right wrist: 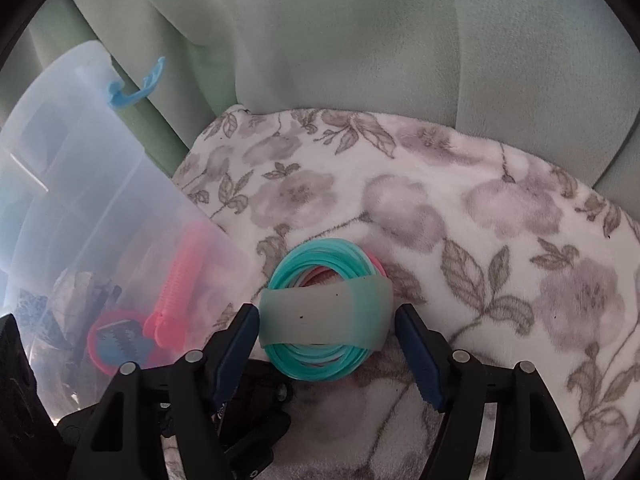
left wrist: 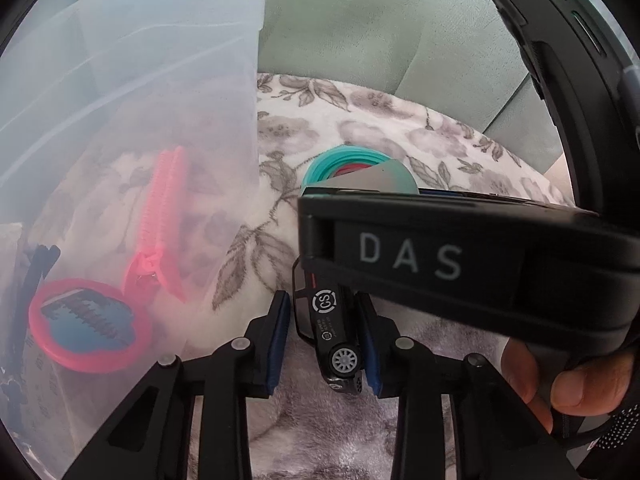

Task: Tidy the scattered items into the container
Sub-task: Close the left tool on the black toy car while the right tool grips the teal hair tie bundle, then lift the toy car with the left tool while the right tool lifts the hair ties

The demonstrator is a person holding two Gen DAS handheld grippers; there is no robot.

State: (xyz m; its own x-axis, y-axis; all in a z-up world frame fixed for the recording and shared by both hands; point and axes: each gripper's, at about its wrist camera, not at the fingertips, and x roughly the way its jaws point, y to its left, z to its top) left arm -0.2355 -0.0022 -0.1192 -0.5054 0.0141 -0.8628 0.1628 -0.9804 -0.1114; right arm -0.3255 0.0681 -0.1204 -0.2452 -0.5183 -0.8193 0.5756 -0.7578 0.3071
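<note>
Toy car (left wrist: 340, 340): small, black, a round white "CS" mark on top and a grey wheel showing; sits between the blue pads of the left claw (left wrist: 325, 344), nose tilted down toward the camera. Both pads lie against its sides, so it is gripped.
Left claw: narrow, closed on the toy car, above the floral blanket (left wrist: 340, 120), just beside the container wall.
Coil of bands (right wrist: 326, 308): stack of teal rings with pink ones inside, bound by a wide frosted strap; lies on the blanket, well clear of the container. In the left wrist view only its top edge shows past the right gripper body.
Right claw (right wrist: 328, 344): jaws stand wide on either side of the coil, pads apart from it with a visible gap on both sides; nothing held.
Container (right wrist: 100, 184): translucent plastic tub with a blue latch (right wrist: 138, 84) at its far rim; stands on the blanket to the left of both claws.
Container contents: pink hair clip (left wrist: 160, 224), pink-rimmed round mirror (left wrist: 88, 326) reflecting a comb-like shape, and dark items at the left wall, too blurred to identify.
Person: fingers of the right hand (left wrist: 560, 384) wrap the handle of the right gripper, body marked "DAS".
Backdrop: pale green upholstery (right wrist: 360, 40) behind the blanket.
</note>
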